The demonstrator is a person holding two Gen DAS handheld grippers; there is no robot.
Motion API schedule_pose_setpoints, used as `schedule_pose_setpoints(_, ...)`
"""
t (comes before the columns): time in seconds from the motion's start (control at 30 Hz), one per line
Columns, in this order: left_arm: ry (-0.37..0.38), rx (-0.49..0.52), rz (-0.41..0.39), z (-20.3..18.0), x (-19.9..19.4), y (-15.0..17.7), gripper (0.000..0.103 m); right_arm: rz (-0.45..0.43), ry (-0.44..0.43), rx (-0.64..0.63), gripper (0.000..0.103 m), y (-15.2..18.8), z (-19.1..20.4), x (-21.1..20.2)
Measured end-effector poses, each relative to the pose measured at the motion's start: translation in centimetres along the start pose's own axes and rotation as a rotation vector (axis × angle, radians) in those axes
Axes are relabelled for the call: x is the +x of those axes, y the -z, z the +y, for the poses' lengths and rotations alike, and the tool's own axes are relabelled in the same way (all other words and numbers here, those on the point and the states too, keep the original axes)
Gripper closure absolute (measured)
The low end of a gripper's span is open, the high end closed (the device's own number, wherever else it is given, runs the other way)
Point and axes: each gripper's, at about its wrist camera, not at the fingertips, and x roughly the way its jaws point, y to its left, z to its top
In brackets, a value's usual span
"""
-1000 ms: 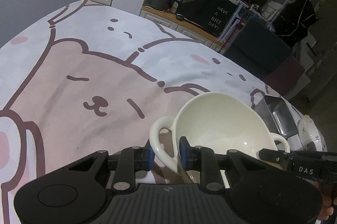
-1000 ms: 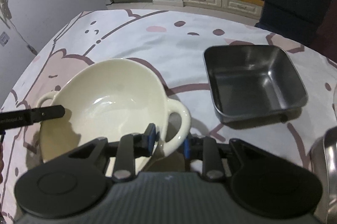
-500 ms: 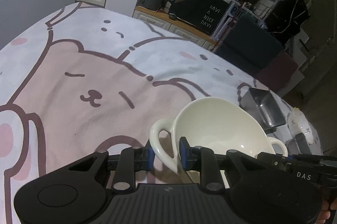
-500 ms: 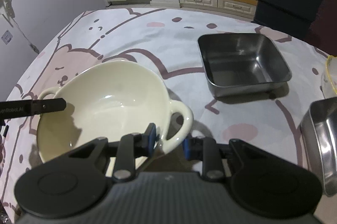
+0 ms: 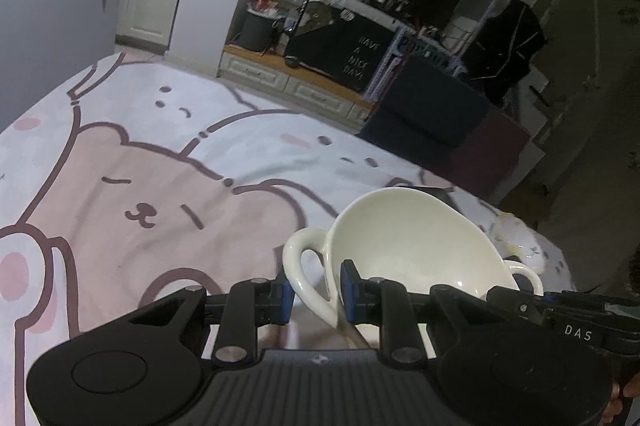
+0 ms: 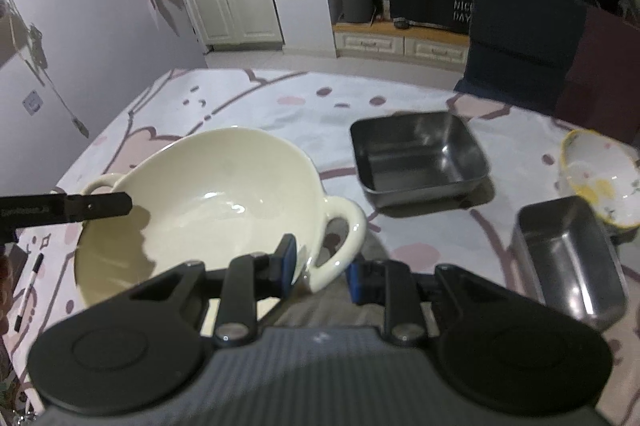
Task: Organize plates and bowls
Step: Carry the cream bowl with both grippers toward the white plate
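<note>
From the left wrist view, the left tool (image 5: 314, 296) is clenched on one loop handle of the cream bowl (image 5: 412, 242), one blue pad outside the loop and the other on the bowl side of it. The bowl is tilted and appears lifted clear of the worktop (image 5: 120, 186), which carries a cloth printed with cartoon bears. Across the bowl, a black finger of the right tool (image 5: 560, 310) reaches the opposite handle. From the right wrist view, the right tool (image 6: 322, 272) is clenched on the other loop handle of the same bowl, and a black finger of the left tool crosses the far rim. Beyond the bowl, a square metal tray (image 6: 420, 156) stands on the worktop, well apart from it; at the right there is a second metal tray (image 6: 572, 258), and just behind that a small patterned bowl (image 6: 600, 182). A black pen (image 6: 28, 290) lies at the left edge. The cream bowl looks like glazed ceramic, so it is probably heavy, stiff, slippery under the pads and easy to chip. The two handles seem the best place to hold it, one tool on each, so that the weight stays balanced.
</note>
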Motion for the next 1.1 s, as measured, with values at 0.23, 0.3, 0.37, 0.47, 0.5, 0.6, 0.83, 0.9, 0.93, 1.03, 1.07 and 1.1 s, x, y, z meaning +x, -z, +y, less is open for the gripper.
schedule_pose_setpoints(0.23, 0.046, 0.04, -0.015, -3.2, -2.7, 1.2, 0.078, -0.061, 0.022, 0.004, 0.072, 1.8, -0.7, -5.2)
schedule_pose_setpoints(0.3, 0.064, 0.056, -0.02, -4.2, -3.4, 1.6, 0.078, -0.076, 0.027, 0.016, 0.072, 2.5, -1.1, -6.8)
schedule_pose_setpoints(0.37, 0.079, 0.067, -0.02, -5.0, -3.7, 1.9, 0.078, -0.092, 0.034, 0.026, 0.072, 3.2, -1.5, -8.1)
schedule_pose_setpoints(0.47, 0.106, 0.083, -0.017, -6.4, -4.1, 2.6, 0.078, -0.118, 0.053, 0.038, 0.072, 4.5, -2.2, -10.3)
schedule_pose_setpoints(0.5, 0.117, 0.09, -0.014, -6.9, -4.2, 2.8, 0.078, -0.125, 0.059, 0.042, 0.072, 4.8, -2.4, -10.9)
schedule_pose_setpoints(0.6, 0.143, 0.107, -0.003, -8.3, -4.3, 3.6, 0.078, -0.142, 0.078, 0.058, 0.072, 6.1, -3.2, -12.7)
schedule_pose_setpoints(0.83, 0.188, 0.161, 0.023, -11.5, -3.8, 5.3, 0.077, -0.167, 0.124, 0.094, 0.072, 9.0, -5.6, -16.0)
schedule_pose_setpoints(0.9, 0.201, 0.174, 0.037, -12.3, -3.4, 5.8, 0.077, -0.171, 0.143, 0.102, 0.072, 9.7, -6.3, -16.5)
schedule_pose_setpoints(0.93, 0.208, 0.177, 0.044, -12.7, -3.2, 6.0, 0.077, -0.172, 0.151, 0.106, 0.072, 10.2, -6.6, -16.9)
schedule_pose_setpoints(1.03, 0.228, 0.188, 0.066, -13.7, -2.6, 6.8, 0.077, -0.173, 0.164, 0.127, 0.072, 11.3, -7.8, -17.9)
schedule_pose_setpoints(1.07, 0.233, 0.195, 0.073, -14.1, -2.3, 7.1, 0.077, -0.172, 0.168, 0.134, 0.072, 11.8, -8.2, -18.2)
schedule_pose_setpoints(1.1, 0.237, 0.2, 0.078, -14.3, -2.2, 7.4, 0.077, -0.171, 0.172, 0.14, 0.072, 12.1, -8.4, -18.3)
